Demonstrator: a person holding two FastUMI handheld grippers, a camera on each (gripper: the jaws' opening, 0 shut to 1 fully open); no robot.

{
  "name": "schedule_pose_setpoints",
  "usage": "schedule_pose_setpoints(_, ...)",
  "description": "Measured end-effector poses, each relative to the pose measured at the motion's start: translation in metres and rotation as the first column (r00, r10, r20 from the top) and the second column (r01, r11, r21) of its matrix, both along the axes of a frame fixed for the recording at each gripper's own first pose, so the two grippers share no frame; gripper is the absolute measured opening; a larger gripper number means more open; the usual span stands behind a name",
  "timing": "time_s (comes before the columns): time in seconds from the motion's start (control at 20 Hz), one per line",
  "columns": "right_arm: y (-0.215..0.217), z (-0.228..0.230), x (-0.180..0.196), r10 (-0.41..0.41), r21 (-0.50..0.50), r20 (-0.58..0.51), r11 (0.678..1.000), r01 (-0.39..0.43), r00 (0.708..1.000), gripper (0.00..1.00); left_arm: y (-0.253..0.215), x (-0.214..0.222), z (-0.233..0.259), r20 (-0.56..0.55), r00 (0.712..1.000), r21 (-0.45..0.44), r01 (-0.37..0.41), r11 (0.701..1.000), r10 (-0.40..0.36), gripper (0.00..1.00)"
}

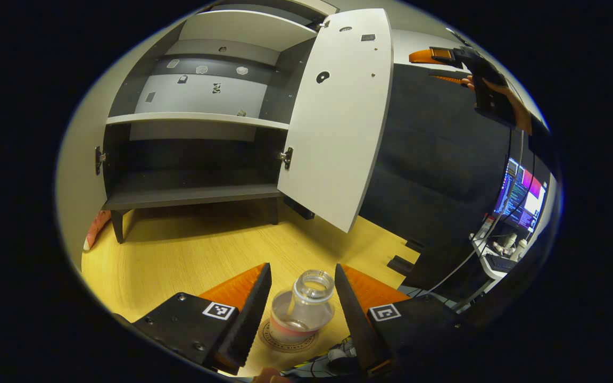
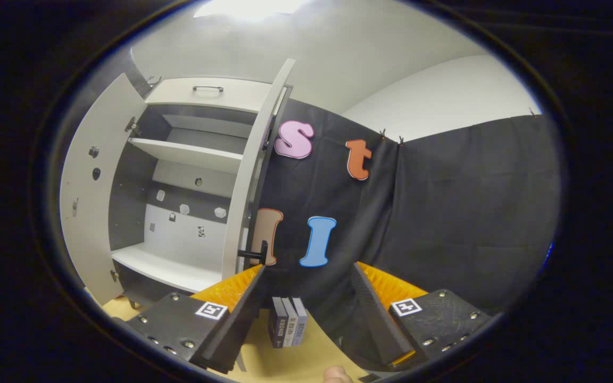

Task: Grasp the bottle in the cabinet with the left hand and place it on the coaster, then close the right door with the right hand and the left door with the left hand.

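A clear bottle [image 1: 306,308] with a pink band stands upright on a round coaster [image 1: 273,340] on the wooden table. My left gripper [image 1: 303,268] is open around it, a finger on each side with a gap to the bottle. Behind it the cabinet [image 1: 189,197] stands open, its shelves bare, the right door [image 1: 338,117] swung out toward me. A hand holds my right gripper [image 1: 445,56] high at the upper right. In the right gripper view, my right gripper [image 2: 309,267] is open and holds nothing, facing the right door's edge [image 2: 248,186]; the left door [image 2: 93,202] is wide open.
The wooden table [image 1: 179,260] stretches from the cabinet's legs to the coaster. A lit monitor [image 1: 522,197] and a cluttered desk sit at the far right. Three small books [image 2: 285,329] stand upright on the table below my right gripper. A dark handle [image 2: 253,250] sticks out from the right door.
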State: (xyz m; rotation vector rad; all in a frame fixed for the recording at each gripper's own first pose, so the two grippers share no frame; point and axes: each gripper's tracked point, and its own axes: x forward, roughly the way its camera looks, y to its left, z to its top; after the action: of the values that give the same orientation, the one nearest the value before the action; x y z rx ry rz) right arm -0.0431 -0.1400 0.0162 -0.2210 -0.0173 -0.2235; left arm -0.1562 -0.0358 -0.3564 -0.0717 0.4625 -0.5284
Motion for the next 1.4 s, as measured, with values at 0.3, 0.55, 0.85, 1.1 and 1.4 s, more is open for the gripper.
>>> schedule_pose_setpoints(0.3,-0.003,-0.006,-0.003,-0.003,0.004,-0.005,1.0,0.003,1.0,0.96,0.002,0.007,0.029,0.037,0.999,0.004,-0.02,1.0,0.02,0.77)
schedule_pose_setpoints(0.55,-0.006,-0.012,-0.001,-0.001,0.018,-0.015,1.0,0.001,1.0,0.96,0.013,0.031,0.068,0.105,0.99,-0.005,-0.092,0.996,0.092,0.78)
schedule_pose_setpoints(0.85,-0.005,-0.011,0.008,0.012,0.044,-0.006,0.999,-0.012,1.0,0.96,0.035,0.064,0.118,0.194,0.96,-0.004,-0.203,0.979,0.2,0.86)
schedule_pose_setpoints(1.1,-0.005,-0.015,0.012,0.027,0.052,-0.011,0.998,-0.026,1.0,0.96,0.054,0.084,0.158,0.26,0.919,-0.013,-0.304,0.952,0.297,0.92)
schedule_pose_setpoints(1.4,0.012,-0.022,0.023,0.08,0.0,-0.024,0.997,-0.08,0.996,0.96,0.088,0.095,0.206,0.356,0.846,0.0,-0.425,0.905,0.397,0.92)
